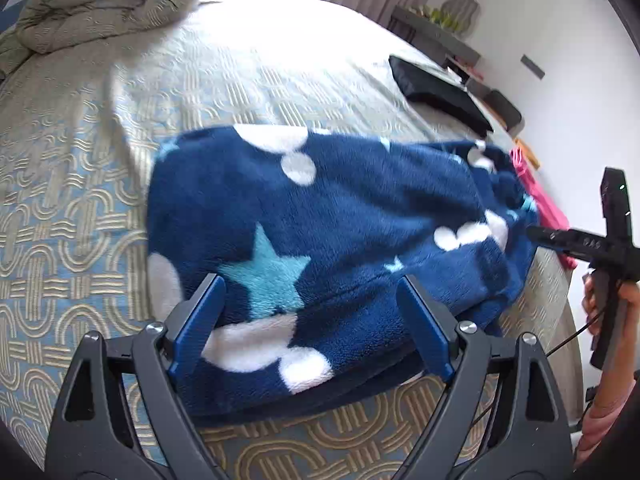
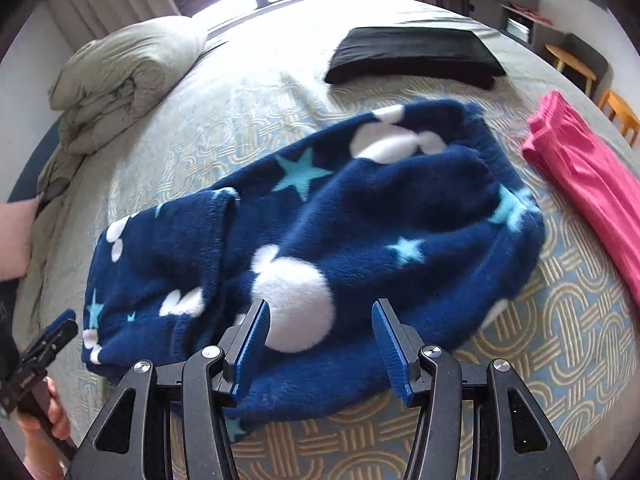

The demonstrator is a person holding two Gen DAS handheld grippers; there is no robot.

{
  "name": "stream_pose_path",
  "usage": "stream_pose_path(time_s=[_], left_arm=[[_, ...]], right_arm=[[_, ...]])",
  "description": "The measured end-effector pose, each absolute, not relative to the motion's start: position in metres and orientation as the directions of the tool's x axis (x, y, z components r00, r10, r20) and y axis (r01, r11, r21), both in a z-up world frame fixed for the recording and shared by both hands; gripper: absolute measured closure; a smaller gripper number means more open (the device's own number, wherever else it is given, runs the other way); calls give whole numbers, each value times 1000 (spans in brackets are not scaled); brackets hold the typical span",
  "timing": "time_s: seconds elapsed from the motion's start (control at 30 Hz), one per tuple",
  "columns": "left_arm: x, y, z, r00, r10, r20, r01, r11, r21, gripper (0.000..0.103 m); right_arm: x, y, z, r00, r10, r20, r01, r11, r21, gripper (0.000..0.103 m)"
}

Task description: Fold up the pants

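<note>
Pants: navy fleece pants (image 2: 320, 232) with white blobs and teal stars, lying in a folded heap on the patterned bed cover (image 1: 80, 208), at the near side of the bed.
Left gripper: left gripper (image 1: 312, 320) spread wide, blue fingers (image 1: 200, 320) apart over the near edge of the pants; nothing pinched between them. Contact with the fleece cannot be told.
Right gripper: right gripper (image 2: 320, 336) spread wide, one finger on each side of a big white patch at the near edge of the pants; nothing gripped. Touching or just above, cannot tell.
Far left: rumpled beige duvet (image 2: 128, 80) piled at the far left of the bed.
Far: flat black folded item (image 2: 412, 56) beyond the pants, apart from them.
Right: pink garment (image 2: 584, 176) lying to the right of the pants, not touching them in the right wrist view.
</note>
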State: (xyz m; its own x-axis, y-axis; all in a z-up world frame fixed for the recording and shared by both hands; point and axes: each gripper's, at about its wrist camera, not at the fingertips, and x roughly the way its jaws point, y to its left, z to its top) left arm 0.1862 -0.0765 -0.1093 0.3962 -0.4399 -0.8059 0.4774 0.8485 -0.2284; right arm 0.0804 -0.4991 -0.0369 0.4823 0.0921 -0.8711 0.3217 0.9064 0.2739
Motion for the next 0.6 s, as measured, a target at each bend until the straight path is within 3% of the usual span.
stream_pose_path(time_s=[0.17,0.37,0.6], left_arm=[[173,-104,-124,467,-317,-826,501,864,-48,15],[168,-121,-90,417,-430,-801,540,826,-163,15],[170,-166,-87,350,-499,-793,593,773,-225,15]], right_arm=[[44,-548,-55,497,109,-861,463,806,369,47],[25,-594,-73,560,127,-818,549,683,482,31],[49,-604,-96,562,186,-806,547,647,531,29]])
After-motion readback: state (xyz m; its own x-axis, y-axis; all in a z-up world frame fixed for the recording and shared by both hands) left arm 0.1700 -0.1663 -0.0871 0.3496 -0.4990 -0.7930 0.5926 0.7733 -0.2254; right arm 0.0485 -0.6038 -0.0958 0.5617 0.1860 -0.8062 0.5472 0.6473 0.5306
